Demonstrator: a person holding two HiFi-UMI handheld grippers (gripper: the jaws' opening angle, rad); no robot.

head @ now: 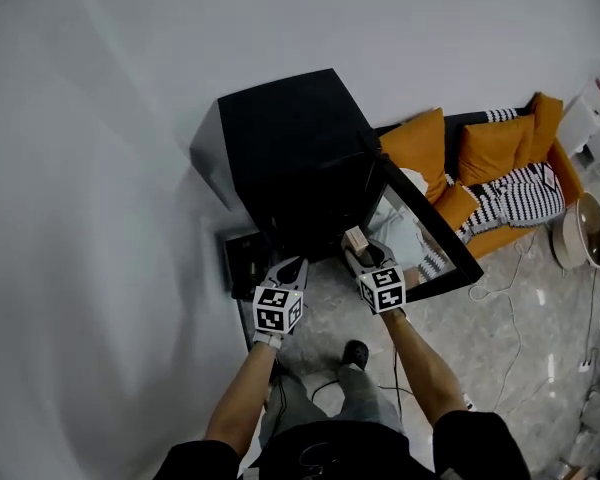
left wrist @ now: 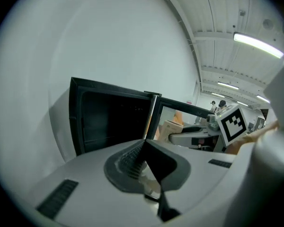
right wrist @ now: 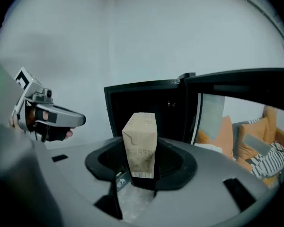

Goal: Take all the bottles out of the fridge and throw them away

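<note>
White wall (head: 100, 118) is behind the black fridge (head: 290, 148). The fridge door (head: 430, 233) hangs open, near an orange sofa (head: 495, 148). In front of the fridge, the right tool (head: 360, 251) squeezes a small tan carton (right wrist: 140, 143), held upright. Beside it, the left tool (head: 291, 266) is pinched together with nothing in it.

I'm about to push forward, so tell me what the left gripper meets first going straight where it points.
Most likely the black fridge, at its dark open front near the door hinge edge. Nothing shows between it and the left gripper, though depth is unclear.
</note>
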